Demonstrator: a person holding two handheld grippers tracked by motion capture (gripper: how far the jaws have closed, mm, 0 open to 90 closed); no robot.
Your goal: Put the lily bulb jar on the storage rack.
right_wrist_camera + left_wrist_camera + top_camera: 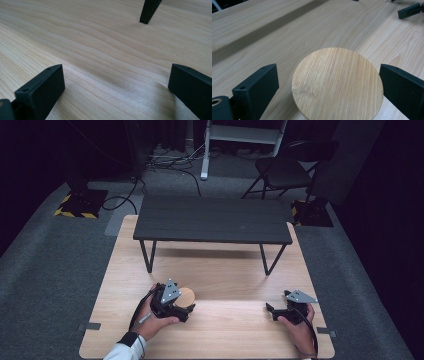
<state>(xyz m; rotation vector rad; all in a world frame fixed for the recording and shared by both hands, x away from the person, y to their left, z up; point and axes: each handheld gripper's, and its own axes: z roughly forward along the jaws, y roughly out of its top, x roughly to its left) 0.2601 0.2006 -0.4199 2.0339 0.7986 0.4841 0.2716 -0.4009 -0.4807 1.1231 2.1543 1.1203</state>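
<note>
A round wooden disc lies flat on the light wooden tabletop. My left gripper is open around it. Its right jaw sits at the disc's edge and its left jaw stands a little apart from it. My right gripper rests low over bare wood near the front right, open with nothing between its jaws. One tip of the right gripper also shows far off in the left gripper view.
A low dark slatted bench stands across the back half of the tabletop on thin black legs. Behind it on the grey carpet are a folding chair, cables and a yellow-striped floor plate.
</note>
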